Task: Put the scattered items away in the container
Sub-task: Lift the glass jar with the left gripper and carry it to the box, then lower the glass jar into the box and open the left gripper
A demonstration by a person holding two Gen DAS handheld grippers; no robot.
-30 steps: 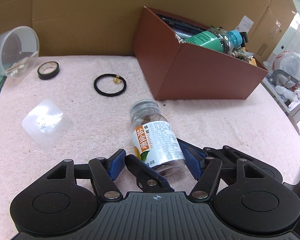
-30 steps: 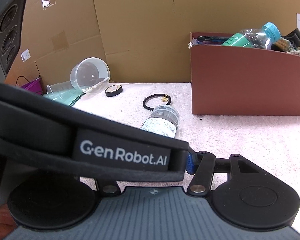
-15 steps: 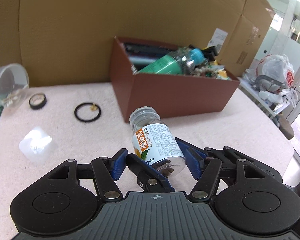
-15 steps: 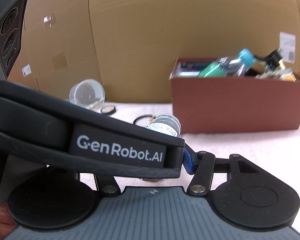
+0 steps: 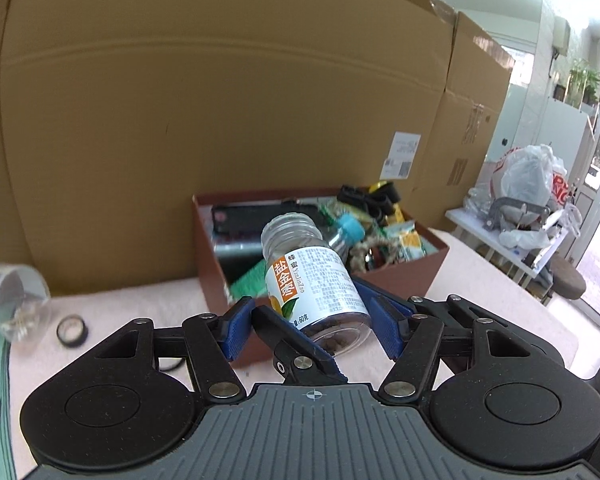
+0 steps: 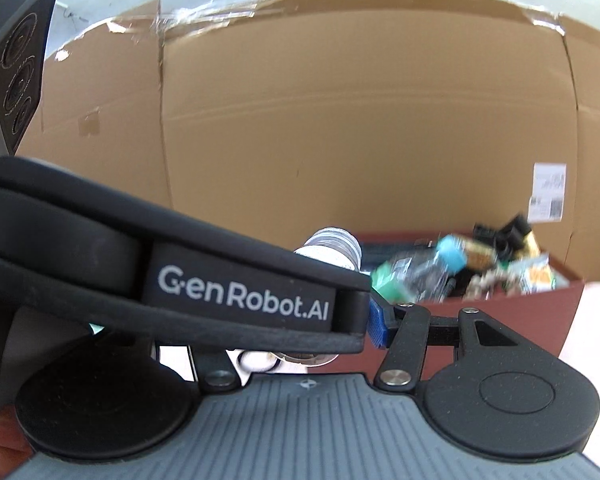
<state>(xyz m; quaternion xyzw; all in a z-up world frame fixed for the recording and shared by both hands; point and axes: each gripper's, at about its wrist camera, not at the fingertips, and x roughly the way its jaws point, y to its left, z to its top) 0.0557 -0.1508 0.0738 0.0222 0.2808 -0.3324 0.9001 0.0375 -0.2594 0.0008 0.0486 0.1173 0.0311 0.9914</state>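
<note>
My left gripper (image 5: 312,316) is shut on a small clear bottle (image 5: 312,276) with a white and orange label. It holds the bottle in the air in front of the brown box (image 5: 404,276), which is full of mixed items. In the right wrist view the left gripper's black body (image 6: 172,276) covers most of the frame. Only the bottle's neck (image 6: 334,246) and the box (image 6: 556,312) show past it. Of my right gripper only one blue fingertip (image 6: 376,322) shows, so its state is hidden.
A black tape roll (image 5: 72,331) and a tipped clear plastic cup (image 5: 14,304) lie at the left on the pink towel (image 5: 500,312). Tall cardboard sheets (image 5: 220,120) stand behind the box. A side table with bags (image 5: 528,208) is at the far right.
My left gripper has lifted the bottle off the towel and carried it toward the brown box. The right gripper has risen alongside it.
</note>
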